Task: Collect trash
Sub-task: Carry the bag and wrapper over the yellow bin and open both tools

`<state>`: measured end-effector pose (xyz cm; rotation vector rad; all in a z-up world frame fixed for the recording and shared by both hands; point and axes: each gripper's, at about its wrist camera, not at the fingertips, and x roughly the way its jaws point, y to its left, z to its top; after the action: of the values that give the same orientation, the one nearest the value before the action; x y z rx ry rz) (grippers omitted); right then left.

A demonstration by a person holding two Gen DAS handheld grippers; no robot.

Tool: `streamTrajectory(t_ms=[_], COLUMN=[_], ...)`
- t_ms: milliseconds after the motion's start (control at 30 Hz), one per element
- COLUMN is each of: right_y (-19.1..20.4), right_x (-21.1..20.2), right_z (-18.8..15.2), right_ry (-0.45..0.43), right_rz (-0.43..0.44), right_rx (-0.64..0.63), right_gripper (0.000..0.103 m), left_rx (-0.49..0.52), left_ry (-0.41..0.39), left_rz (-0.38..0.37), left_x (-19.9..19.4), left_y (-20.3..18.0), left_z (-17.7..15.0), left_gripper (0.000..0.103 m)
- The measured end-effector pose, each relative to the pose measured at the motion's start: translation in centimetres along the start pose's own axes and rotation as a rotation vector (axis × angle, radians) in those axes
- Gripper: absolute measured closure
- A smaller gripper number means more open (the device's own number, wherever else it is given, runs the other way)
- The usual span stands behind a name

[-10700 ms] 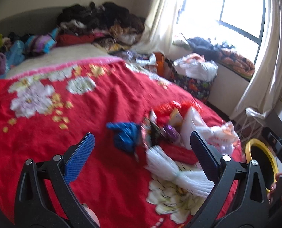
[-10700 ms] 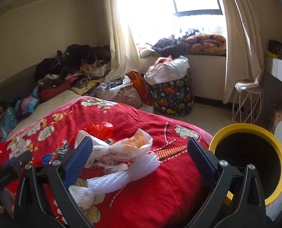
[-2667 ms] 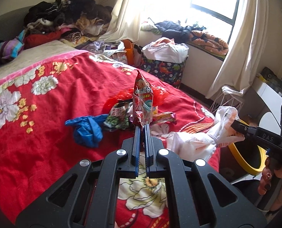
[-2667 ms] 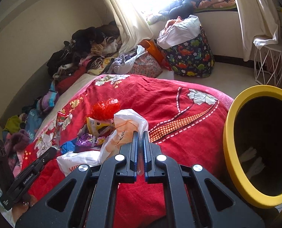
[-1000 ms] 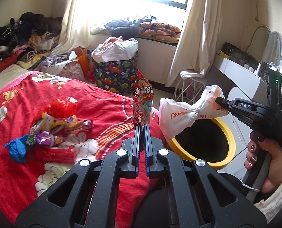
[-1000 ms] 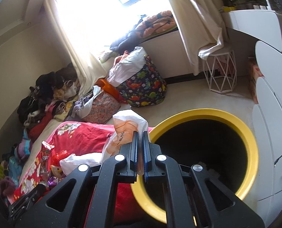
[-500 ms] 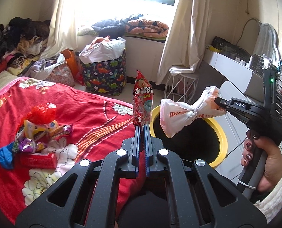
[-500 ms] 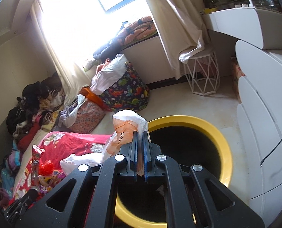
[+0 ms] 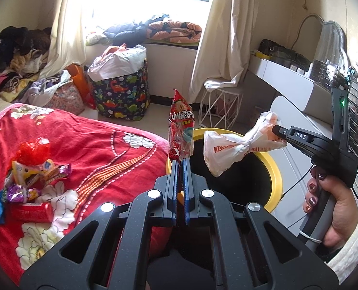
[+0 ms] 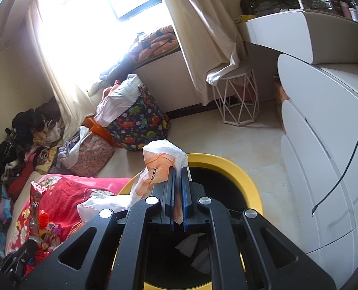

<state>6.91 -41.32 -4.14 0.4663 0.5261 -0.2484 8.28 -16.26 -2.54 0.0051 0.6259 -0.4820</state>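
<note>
Yellow-rimmed and black inside, the trash bin [image 9: 274,169] stands on the floor at the foot of the bed [image 9: 101,145], and both pieces of trash in hand are now close to its mouth. The left gripper [image 9: 180,163] is closed on the bottom edge of a red snack wrapper [image 9: 180,130], which stands upright from the jaws, its long axis straight up and in line with the fingers. Seen from the left wrist, the bin's opening lies just beyond and below that gripper's tips, a little to their right. The right gripper [image 10: 177,181] is clamped on a knotted white and orange plastic bag [image 10: 163,159]; in the left view the bag [image 9: 236,145] hangs sideways off the tips, its loose bulk drooping over the dark opening.

From the right wrist camera the bin [image 10: 229,166] sits directly under and ahead of the jaws, with some white scraps already at its bottom. So the right hand [image 9: 328,205] looks the better placed: its bag seems to be over the opening, and letting go should drop it in. The wrapper appears to sit nearer the bed-side rim, so I judge the left gripper needs to carry a bit further forward before release. More wrappers [image 9: 31,176] lie on the bed, well back to the left gripper's left
</note>
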Motion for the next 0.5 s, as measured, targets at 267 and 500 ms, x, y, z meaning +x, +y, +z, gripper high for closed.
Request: streamTrajectory(t_ms=[267,500], right_y=[-1.2,-2.0], right_x=[0.3,0.6], right_z=[-0.1,-0.2], right_ry=[-0.002,0.003], right_rz=[-0.038,-0.067], right_rx=[0.015,0.036], right_gripper=[0.098,0.098], left_rx=[0.019,0.026], left_ry=[0.014,0.032], left_rz=[-0.025,-0.05], left_x=[1.4,2.8], left_y=[-1.1,-1.7], left_z=[0.2,0.3], left_gripper=[0.101,0.101])
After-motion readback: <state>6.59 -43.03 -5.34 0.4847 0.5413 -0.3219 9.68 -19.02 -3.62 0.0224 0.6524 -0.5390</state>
